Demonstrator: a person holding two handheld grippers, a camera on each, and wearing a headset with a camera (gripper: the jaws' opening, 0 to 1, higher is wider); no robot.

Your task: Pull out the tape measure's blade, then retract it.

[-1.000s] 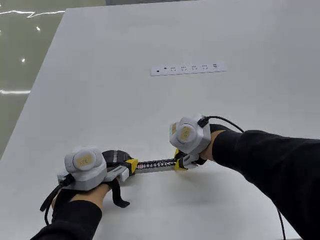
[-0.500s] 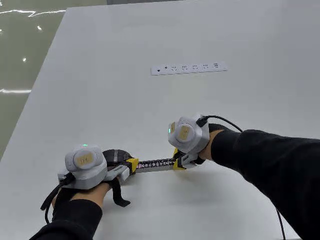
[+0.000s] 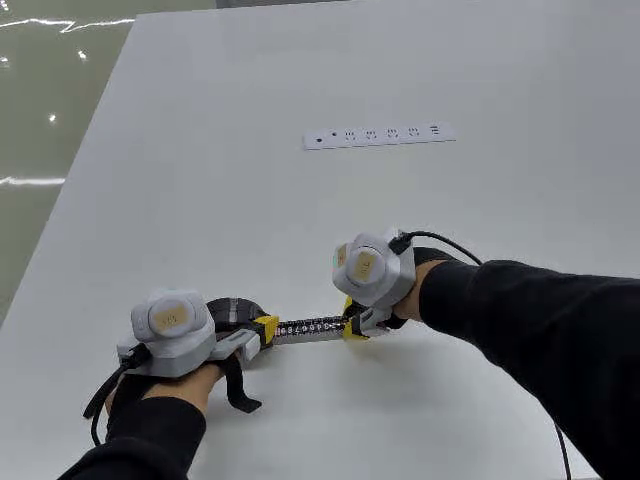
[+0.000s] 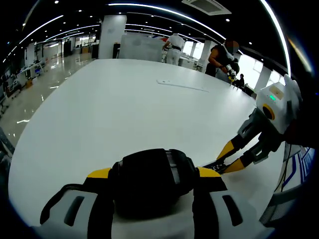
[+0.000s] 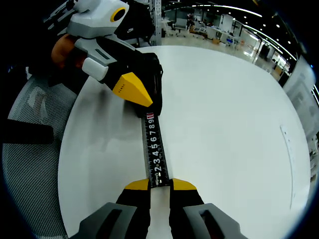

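A black tape measure case (image 3: 232,314) rests on the white table near its front left, and my left gripper (image 3: 258,334) is shut on it; the left gripper view has the case (image 4: 149,180) wedged between the yellow-tipped jaws. A short length of numbered blade (image 3: 310,327) runs right from the case to my right gripper (image 3: 353,330), which is shut on the blade's end. In the right gripper view the blade (image 5: 153,157) shows marks from 1 to about 10, leading up to the case (image 5: 148,74).
A white power strip (image 3: 379,135) lies flat on the table (image 3: 250,180) farther back. The table's left edge borders a glossy floor (image 3: 40,120). People stand far behind the table in the left gripper view. A black strap (image 3: 236,385) trails from the case.
The right gripper has slid a little to the left toward the case, so the exposed blade is slightly shorter. The left gripper holds the case still.
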